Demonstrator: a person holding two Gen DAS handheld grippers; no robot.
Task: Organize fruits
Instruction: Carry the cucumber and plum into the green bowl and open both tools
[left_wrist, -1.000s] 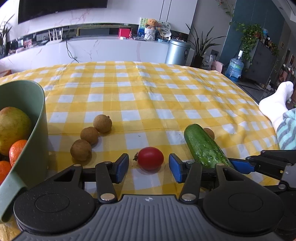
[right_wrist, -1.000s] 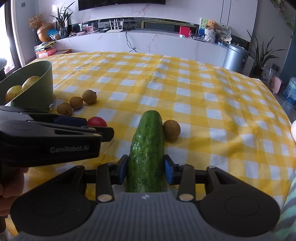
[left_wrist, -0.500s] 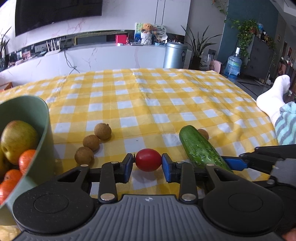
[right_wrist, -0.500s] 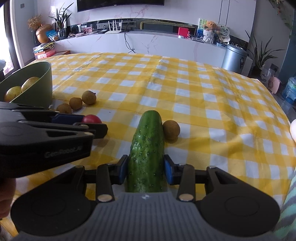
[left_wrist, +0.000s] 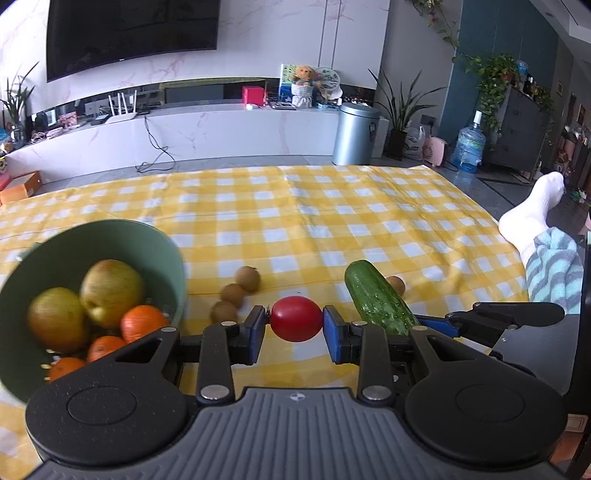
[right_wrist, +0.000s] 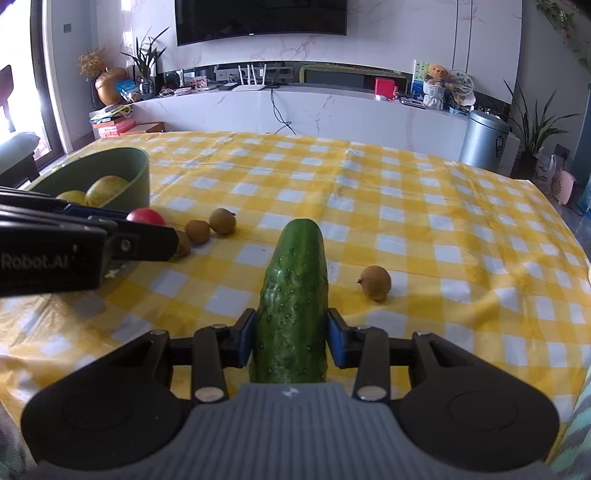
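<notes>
The green bowl (left_wrist: 159, 243) is blurred, its left side cut off.

Bright daylight, window glare left; fisheye-bent edges; bowl (left_wrist: 92, 236) blurred.

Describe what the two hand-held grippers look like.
Both match. The left hand-held gripper and right hand-held gripper have black bodies with two round discs, a ribbed grey centre plate, silver rivets on black fingers, and blue pads. White lettering marks the left one's side. No cables show.
</notes>
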